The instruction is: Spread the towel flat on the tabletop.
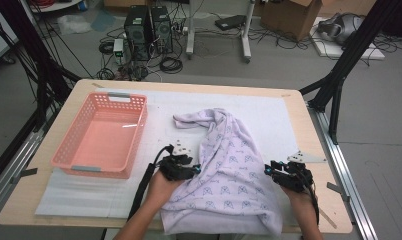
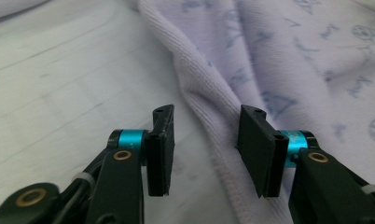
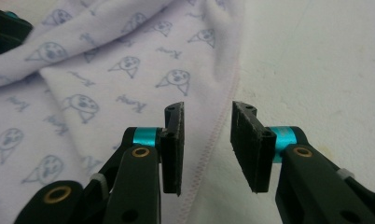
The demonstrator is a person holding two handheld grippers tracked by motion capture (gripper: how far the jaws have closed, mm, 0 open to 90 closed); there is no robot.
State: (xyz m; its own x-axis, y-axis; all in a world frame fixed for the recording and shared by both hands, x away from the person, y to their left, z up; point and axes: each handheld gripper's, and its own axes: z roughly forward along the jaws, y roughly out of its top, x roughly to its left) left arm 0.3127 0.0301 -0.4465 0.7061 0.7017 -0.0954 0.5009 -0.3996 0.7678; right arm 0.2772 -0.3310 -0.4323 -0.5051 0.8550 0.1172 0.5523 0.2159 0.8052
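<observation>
soft lilac knit garment (image 1: 224,170) with a cat print, rumpled in a heap just right of the pink basket (image 1: 64,150), near edge hanging over the table (image 1: 309,120) front. looks light and floppy, no stiffness, will sag and drag when lifted. best hold is the thicker edges: ribbed hem on the basket side, stitched hem on the far side. left gripper (image 2: 206,149) jaws spread, ribbed hem between them, not pinched. right gripper (image 3: 206,144) spread astride the stitched hem, not pinched either.
</observation>
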